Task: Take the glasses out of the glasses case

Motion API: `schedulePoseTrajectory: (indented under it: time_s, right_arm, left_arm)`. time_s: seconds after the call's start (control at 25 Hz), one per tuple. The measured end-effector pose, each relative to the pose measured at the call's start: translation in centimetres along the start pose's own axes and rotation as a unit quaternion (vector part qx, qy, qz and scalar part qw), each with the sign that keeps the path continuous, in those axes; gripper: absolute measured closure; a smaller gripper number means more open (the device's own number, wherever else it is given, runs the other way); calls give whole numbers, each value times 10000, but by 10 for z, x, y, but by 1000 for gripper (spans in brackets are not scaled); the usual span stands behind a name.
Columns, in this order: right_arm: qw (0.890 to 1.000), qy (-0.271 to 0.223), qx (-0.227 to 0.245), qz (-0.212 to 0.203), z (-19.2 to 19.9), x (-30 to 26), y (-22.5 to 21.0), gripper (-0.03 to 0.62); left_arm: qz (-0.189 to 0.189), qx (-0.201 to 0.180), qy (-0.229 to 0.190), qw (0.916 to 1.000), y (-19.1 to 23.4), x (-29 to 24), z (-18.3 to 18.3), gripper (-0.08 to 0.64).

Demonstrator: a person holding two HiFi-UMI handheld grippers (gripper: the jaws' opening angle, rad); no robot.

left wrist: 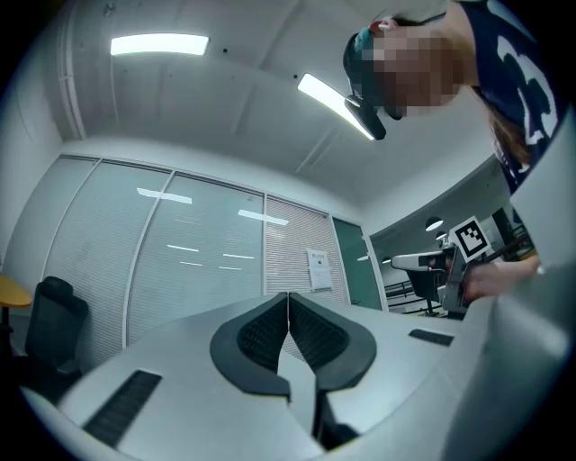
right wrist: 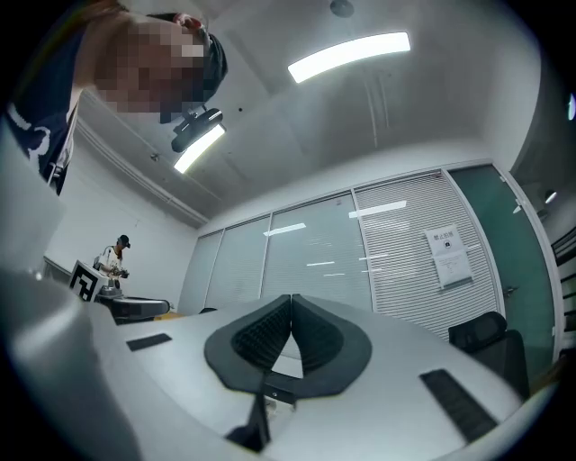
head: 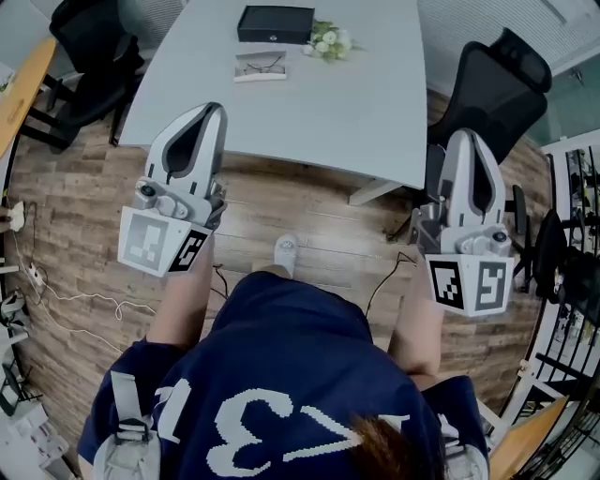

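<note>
While the left gripper and right gripper are both pressed together, empty and tilted upward well short of the worktop, the task looks unstarted. A black case sits closed near the far edge. What looks like glasses lies on a pale pad just before it. Best to step closer, steady the case with one spread gripper, then lift the lid slowly with the other.
</note>
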State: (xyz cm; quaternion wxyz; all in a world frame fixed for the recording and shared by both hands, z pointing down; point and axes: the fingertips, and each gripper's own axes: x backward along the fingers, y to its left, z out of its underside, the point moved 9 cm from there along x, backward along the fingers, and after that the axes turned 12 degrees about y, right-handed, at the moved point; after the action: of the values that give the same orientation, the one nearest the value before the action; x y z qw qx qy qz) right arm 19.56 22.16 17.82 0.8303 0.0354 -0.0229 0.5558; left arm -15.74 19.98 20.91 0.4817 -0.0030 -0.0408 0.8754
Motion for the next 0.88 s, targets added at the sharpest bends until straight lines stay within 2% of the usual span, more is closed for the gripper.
schedulePoseTrajectory:
  time_s: [0.16, 0.4, 0.6, 0.88]
  right_arm:
    - [9999, -13, -25, 98, 2, -31, -6, 567]
    - [9998, 116, -93, 101, 11, -68, -17, 567]
    - [9997, 176, -153, -16, 21, -99, -28, 566]
    - [9993, 58, -161, -344, 21, -157, -60, 566]
  left_arm:
    - [150, 57, -59, 9999, 26, -31, 2, 543]
    - [139, 121, 55, 9998, 51, -59, 12, 543]
    - [16, 199, 176, 9996, 64, -78, 23, 541]
    - [-310, 149, 119, 9993, 80, -118, 20, 542]
